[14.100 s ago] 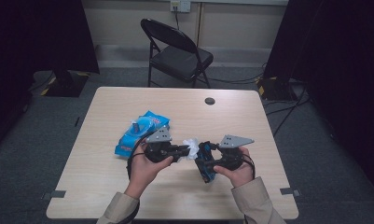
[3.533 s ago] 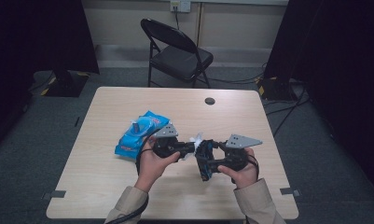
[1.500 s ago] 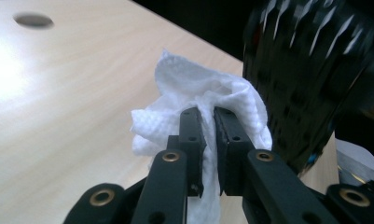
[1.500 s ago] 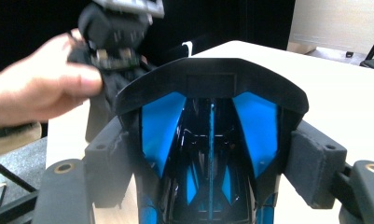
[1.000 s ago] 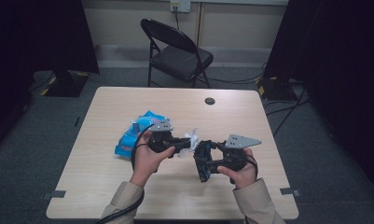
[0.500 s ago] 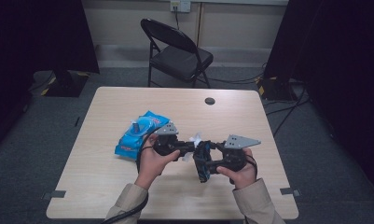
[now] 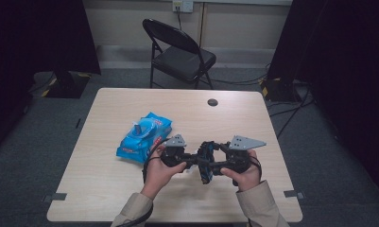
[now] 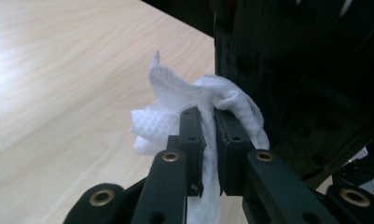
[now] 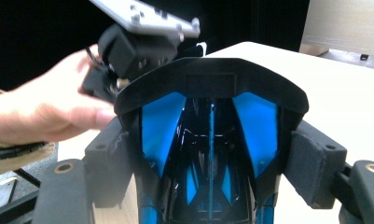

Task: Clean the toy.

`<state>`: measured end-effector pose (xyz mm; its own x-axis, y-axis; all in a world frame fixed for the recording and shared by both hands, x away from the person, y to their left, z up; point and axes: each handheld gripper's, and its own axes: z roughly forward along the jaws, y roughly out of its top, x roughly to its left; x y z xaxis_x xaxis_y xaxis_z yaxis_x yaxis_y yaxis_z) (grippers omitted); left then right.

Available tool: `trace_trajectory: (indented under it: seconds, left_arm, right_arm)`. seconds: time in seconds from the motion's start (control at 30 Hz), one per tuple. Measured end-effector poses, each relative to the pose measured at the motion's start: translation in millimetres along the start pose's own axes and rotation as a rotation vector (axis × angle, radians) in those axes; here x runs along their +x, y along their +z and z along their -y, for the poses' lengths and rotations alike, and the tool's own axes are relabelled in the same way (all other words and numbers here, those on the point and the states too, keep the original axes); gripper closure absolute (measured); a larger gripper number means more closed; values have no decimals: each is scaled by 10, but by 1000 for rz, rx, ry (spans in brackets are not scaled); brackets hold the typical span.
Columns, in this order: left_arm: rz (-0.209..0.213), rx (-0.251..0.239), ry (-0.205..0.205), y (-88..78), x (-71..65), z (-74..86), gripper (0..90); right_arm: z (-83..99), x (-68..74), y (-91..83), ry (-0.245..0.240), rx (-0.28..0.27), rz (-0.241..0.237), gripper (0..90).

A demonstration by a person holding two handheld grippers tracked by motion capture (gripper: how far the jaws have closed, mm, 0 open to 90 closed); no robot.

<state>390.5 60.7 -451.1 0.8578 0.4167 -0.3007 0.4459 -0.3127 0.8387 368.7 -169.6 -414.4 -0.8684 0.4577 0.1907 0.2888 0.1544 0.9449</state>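
My left gripper [image 8: 208,116] is shut on a crumpled white wipe [image 8: 175,100], which presses against the dark side of a black-and-blue toy [image 8: 306,84]. My right gripper [image 9: 210,158] is shut on that toy [image 9: 210,140], one grey pad on each flank. In the high view both hands meet above the table's front middle: the left gripper [image 7: 195,161] touches the toy [image 7: 206,161], which the right gripper [image 7: 214,166] holds. The left gripper [image 9: 138,42] and its hand [image 9: 49,112] show behind the toy in the right gripper view.
A blue pack of wipes [image 7: 144,137] lies on the wooden table [image 7: 253,123], left of the hands. A small black disc [image 7: 212,101] sits near the far edge. A folding chair [image 7: 180,52] stands beyond the table.
My left hand has sunk and shifted right, closer against the toy. The white wipe, which stood out between the grippers before, is now tucked out of sight in the high view. The right hand has stayed put.
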Motion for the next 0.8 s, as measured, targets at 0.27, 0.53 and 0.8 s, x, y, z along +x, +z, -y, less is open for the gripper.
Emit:
trace_trajectory:
  seconds: [0.27, 0.53, 0.8]
  left_arm:
    - [9, 32, 2, 85, -23, 97, 825]
    - [14, 53, 2, 141, -36, 159, 825]
    - [21, 73, -3, 203, -43, 219, 825]
  right_arm:
    - [-3, -1, -4, -1, 1, 0, 256]
    - [-12, -1, -13, -3, -2, 1, 256]
    - [-16, -8, -27, 0, -11, 2, 256]
